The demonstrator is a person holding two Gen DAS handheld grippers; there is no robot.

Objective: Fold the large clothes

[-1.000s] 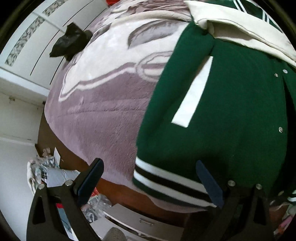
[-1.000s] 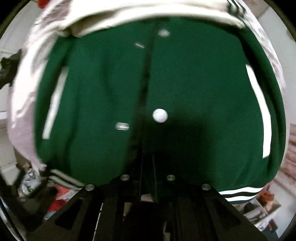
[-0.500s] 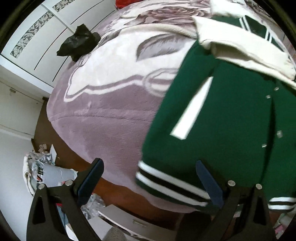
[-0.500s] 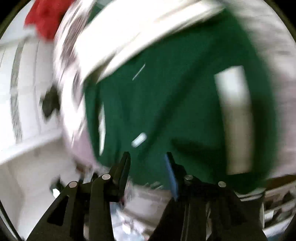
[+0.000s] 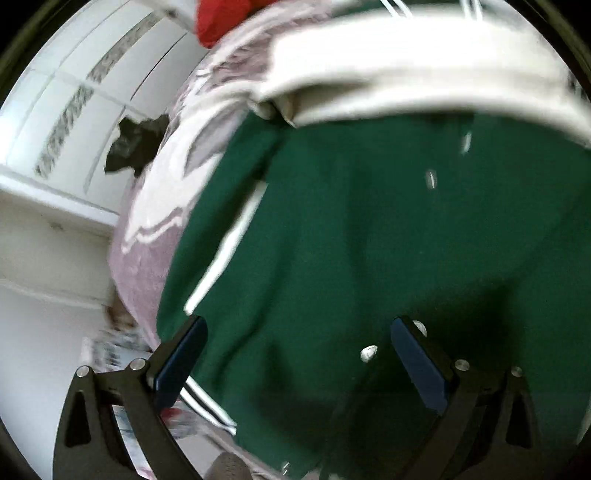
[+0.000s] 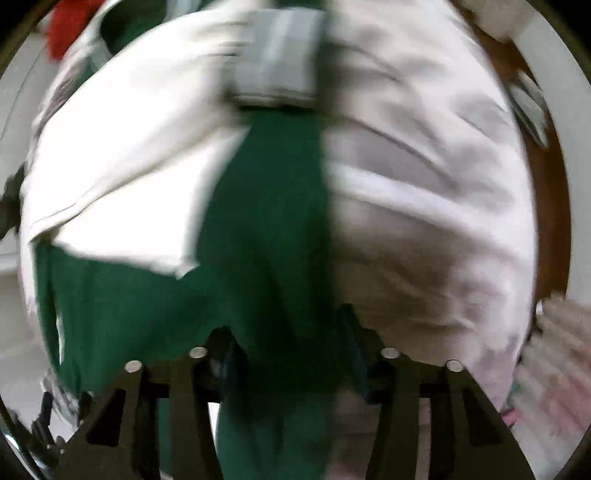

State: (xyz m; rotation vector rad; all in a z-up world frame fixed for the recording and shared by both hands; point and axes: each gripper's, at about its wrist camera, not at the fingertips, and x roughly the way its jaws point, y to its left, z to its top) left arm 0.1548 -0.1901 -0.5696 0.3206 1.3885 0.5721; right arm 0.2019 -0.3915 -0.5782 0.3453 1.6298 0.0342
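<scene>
A dark green varsity jacket (image 5: 369,240) with cream sleeves (image 5: 406,74), white pocket stripe and striped hem lies on a mauve blanket (image 5: 155,206). My left gripper (image 5: 295,354) is open just above the jacket's lower front, its fingers apart with green cloth between them. In the blurred right wrist view the green body (image 6: 266,229) and a cream sleeve (image 6: 122,177) fill the frame. My right gripper (image 6: 291,347) is partly open with green cloth lying between its fingers; whether it grips is unclear.
A black item (image 5: 136,147) and a red cloth (image 5: 221,18) lie at the blanket's far edge, by white cabinet doors (image 5: 74,110). The bed's brown wooden edge (image 6: 546,192) shows at the right. Clutter lies on the floor at lower left (image 5: 110,347).
The left gripper has moved right and forward over the jacket. The right gripper opened from shut and swung right to the jacket's side, with green cloth now between its fingers.
</scene>
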